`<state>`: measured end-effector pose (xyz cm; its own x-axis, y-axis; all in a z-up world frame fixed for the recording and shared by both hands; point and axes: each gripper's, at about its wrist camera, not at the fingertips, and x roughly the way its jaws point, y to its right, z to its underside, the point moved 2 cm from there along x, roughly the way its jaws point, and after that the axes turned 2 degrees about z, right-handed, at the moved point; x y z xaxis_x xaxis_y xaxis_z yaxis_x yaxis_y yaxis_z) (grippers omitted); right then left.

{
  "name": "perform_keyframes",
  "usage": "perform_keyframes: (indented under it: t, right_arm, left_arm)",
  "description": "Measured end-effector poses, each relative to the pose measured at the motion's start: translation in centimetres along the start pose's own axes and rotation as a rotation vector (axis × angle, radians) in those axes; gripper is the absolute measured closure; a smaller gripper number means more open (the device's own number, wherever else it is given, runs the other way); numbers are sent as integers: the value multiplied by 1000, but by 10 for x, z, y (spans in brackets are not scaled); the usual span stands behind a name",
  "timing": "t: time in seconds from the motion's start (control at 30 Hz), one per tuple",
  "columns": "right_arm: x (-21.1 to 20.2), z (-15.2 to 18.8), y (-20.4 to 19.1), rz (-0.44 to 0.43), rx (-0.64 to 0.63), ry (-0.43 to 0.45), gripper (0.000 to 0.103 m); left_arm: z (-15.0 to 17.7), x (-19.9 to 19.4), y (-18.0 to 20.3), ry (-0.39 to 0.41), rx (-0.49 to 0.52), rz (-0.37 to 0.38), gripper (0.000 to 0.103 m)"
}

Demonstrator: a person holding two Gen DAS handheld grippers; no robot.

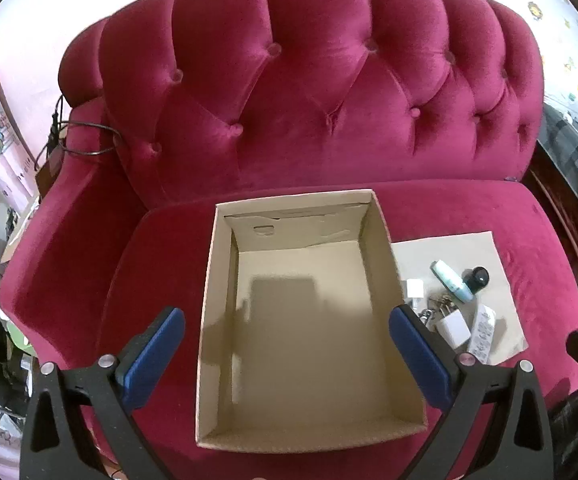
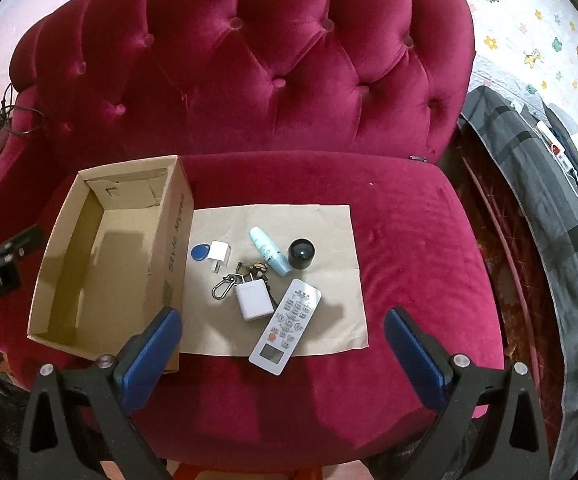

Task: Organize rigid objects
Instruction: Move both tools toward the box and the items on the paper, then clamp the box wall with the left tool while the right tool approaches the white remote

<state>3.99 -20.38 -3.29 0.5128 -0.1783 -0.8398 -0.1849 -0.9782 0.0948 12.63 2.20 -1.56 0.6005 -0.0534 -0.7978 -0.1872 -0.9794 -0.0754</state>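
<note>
Remote (image 2: pixel 285 322) on paper sheet (image 2: pixel 341 280), ahead of right gripper (image 2: pixel 283 340), between its wide-open fingers, not touched. Left gripper (image 1: pixel 287 344) spread wide above empty box (image 1: pixel 217 272), holding nothing.

This is a lived-in home, a bedroom or sitting room by the look of it. A plush crimson velvet sofa with a button-tufted back (image 2: pixel 249 80) fills the middle. Behind it runs pale wallpaper printed with small cartoon animals and flowers (image 2: pixel 537 32), the sort picked for a child's room. A grey checked blanket (image 2: pixel 537 184) lies rumpled off to the right.
</note>
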Motion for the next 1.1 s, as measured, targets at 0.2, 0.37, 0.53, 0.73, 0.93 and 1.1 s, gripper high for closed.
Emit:
perform_keyframes:
  t: [0.2,0.37,0.53,0.73,0.93,1.1]
  right_arm:
    - [12,-1,-4,5,-15,-16,0]
    - [24,-2,-8,11,-24,-31,0]
    - [35,-1,-11,18,-32,-46,0]
    - [48,-1,-13,31,-39,-64,0]
    - [59,0,-15,38,-43,-80,0]
    - [65,2,-16,44,-45,-89,0]
  left_arm:
    - [-8,31,-24,-40,-22,-2,0]
    - [-8,62,-43,-84,-27,-7,0]
    - [-1,98,-62,-148,-61,-1,0]
    - [12,130,-79,-204,-86,13,0]
    - [17,146,-86,-223,-106,34,3]
    - [23,161,-85,-268,-94,62,31]
